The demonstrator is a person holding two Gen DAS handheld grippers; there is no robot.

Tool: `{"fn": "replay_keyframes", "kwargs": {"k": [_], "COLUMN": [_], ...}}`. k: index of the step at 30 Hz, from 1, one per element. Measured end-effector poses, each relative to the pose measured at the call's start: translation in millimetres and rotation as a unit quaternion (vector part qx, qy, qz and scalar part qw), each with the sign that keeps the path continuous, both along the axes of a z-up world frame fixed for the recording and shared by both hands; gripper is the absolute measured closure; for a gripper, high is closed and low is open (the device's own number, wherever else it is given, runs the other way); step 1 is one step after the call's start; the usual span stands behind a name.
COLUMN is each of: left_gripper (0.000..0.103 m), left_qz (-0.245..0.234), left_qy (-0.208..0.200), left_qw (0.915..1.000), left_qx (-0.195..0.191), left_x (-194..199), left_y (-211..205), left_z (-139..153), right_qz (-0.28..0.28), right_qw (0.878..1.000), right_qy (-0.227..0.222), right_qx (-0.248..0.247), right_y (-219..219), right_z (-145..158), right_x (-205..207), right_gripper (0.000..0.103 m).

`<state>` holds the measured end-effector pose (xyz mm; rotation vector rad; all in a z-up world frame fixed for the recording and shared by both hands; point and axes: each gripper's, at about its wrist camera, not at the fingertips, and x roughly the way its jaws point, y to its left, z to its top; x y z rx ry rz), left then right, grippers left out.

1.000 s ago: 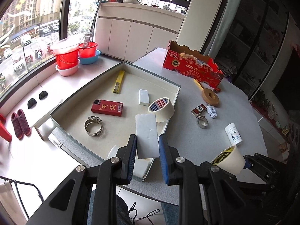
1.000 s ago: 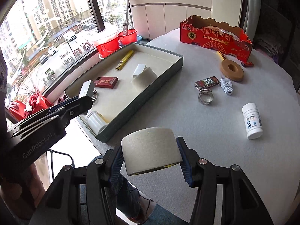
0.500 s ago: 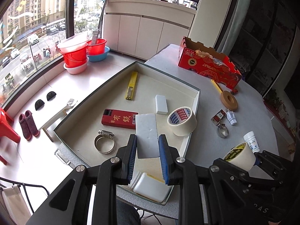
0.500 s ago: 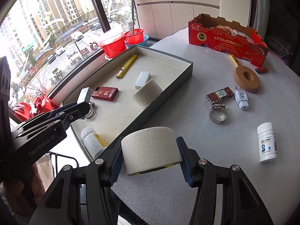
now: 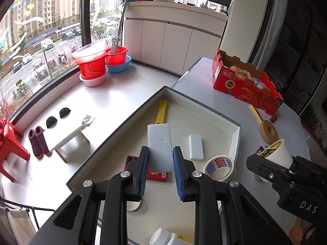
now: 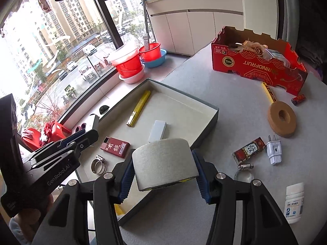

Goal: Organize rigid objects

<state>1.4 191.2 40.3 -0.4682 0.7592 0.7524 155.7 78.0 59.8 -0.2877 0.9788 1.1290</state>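
Moved: you've carried both loads forward over the tray (image 5: 235, 140).
Left gripper (image 5: 160, 163): pinching white block (image 5: 159, 143), above tray.
Right gripper (image 6: 164, 169): clamping tape roll (image 6: 163, 161), over tray's near wall.
Risk: releasing early could drop tape outside the tray.

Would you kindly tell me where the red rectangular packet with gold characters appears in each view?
Left wrist: red rectangular packet in the tray, lower centre, mostly hidden behind the claw.
Right wrist: left of centre, fully visible.
Shared landmark: yellow utility knife farther back in the tray.
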Motion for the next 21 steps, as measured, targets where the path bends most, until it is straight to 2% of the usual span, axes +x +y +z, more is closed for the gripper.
{"fn": "replay_keyframes", "kwargs": {"k": [6, 21], "left_gripper": [0.077, 0.077], "left_qz": [0.001, 0.004], "left_qy": [0.015, 0.039], "left_qw": [0.9999, 0.9992], "left_qx": [0.003, 0.010], "left_x": [13, 35], "left_y": [7, 23], "left_z": [-10, -24], "right_qz": [0.005, -0.008], "right_qw": [1.000, 1.000], "right_qy": [0.003, 0.019], "right_qx": [-0.004, -0.019], "right_y": [29, 53], "right_z": [-4, -24], "right_x": [5, 23], "right_gripper": [0.048, 0.048]}}
